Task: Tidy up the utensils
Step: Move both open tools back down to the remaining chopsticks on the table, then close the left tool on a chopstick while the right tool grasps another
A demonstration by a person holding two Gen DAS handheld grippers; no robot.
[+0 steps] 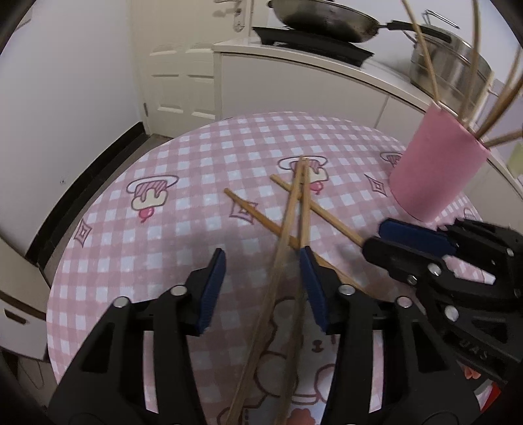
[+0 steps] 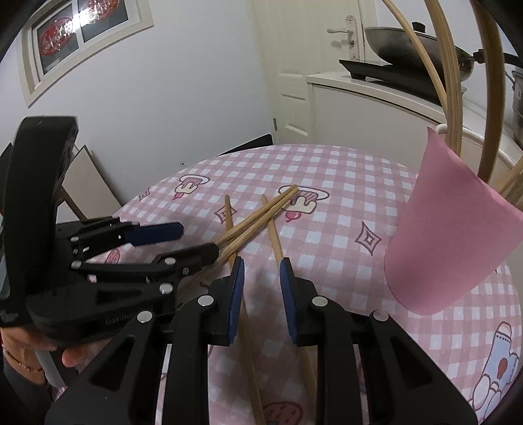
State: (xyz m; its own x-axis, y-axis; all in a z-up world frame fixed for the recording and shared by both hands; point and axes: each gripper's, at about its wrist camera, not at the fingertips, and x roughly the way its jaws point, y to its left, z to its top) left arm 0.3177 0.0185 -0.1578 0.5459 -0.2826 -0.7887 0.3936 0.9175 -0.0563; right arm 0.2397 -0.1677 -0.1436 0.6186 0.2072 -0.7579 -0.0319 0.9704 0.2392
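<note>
Several wooden chopsticks lie crossed on the pink checked tablecloth [image 1: 209, 157]. One pair [image 1: 295, 209] runs lengthwise between the fingers of my left gripper [image 1: 261, 287], which is open around it. The other pair [image 2: 274, 229] lies between the fingers of my right gripper [image 2: 261, 291], also open. A pink holder [image 1: 434, 170] with several chopsticks upright in it stands at the right, and shows in the right wrist view [image 2: 451, 235]. The right gripper shows in the left wrist view [image 1: 405, 242]. The left gripper shows in the right wrist view [image 2: 196, 242].
A white counter [image 1: 294, 68] behind the table carries a black frying pan [image 1: 327, 19] and a steel pot [image 1: 451, 65]. A white door [image 1: 176, 81] and wall stand at the back left. The table edge drops off at the left.
</note>
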